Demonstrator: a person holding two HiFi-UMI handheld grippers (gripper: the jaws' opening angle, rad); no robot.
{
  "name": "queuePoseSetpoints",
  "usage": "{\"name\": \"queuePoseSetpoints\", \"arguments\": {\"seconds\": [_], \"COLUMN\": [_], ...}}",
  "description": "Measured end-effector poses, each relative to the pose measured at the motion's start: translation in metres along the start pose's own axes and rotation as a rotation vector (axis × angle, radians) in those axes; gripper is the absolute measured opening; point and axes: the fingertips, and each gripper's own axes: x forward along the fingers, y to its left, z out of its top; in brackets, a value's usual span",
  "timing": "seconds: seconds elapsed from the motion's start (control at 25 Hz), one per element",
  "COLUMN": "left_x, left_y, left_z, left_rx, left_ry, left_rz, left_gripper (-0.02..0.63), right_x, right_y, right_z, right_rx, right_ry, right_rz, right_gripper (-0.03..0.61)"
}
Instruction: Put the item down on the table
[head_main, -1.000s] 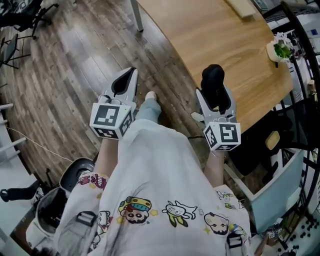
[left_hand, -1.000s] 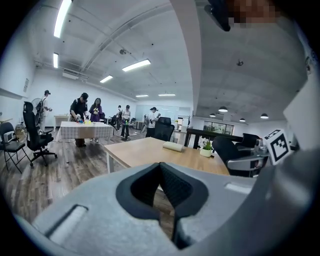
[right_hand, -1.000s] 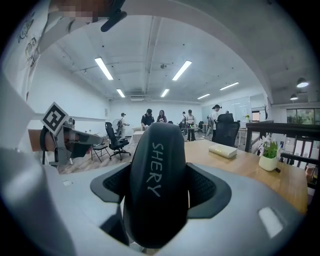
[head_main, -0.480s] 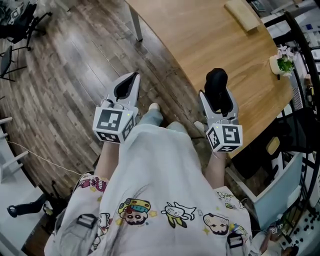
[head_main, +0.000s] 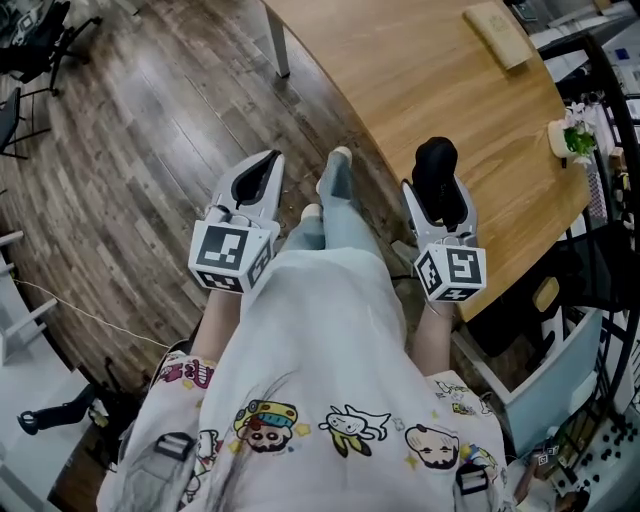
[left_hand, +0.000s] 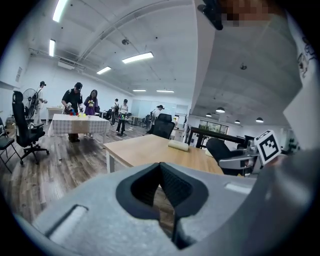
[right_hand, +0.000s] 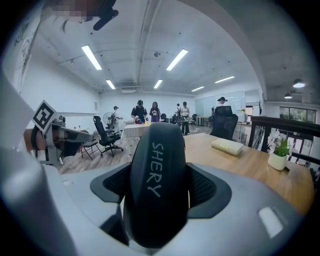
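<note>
While the right gripper (head_main: 437, 178) clamps it, the item (right_hand: 156, 185) (black) faces the table (head_main: 450, 70).

Bright, even light from long white ceiling tubes (right_hand: 176, 59) above the jaws; fisheye edges curve, corners black.

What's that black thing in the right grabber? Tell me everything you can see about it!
The black item is smooth, rounded and longish, matte like rubber or plastic, with pale letters SHERY along it. The right gripper holds it, dark pads pressing both sides, its rounded end poking past the jaws. It isn't on the wooden table yet.
</note>
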Motion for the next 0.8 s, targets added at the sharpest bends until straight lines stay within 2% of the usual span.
{"name": "queuePoseSetpoints", "arguments": {"seconds": [0.28,0.52,0.8], "left_x": [0.034,0.100,0.184], "left_y": [0.025,0.042,0.033], "left_z": [0.004,0.043,0.094], "left_rx": [-0.003,0.041,0.097], "left_ry": [0.018,0.020,0.029], "left_rz": [0.003,-0.053,-0.180], "left_gripper": [-0.002,-0.002,-0.002], "right_x": [0.045,0.083,0.110], "right_y": [-0.009,-0.051,-0.109], "right_z": [0.008,0.038,0.069], "right_rx": [0.013,0.041,0.089], "right_ry": [-0.001,-0.027,-0.040], "right_rz": [0.016,-0.056,-0.170], "right_gripper": [0.353,0.353,0.353]}}
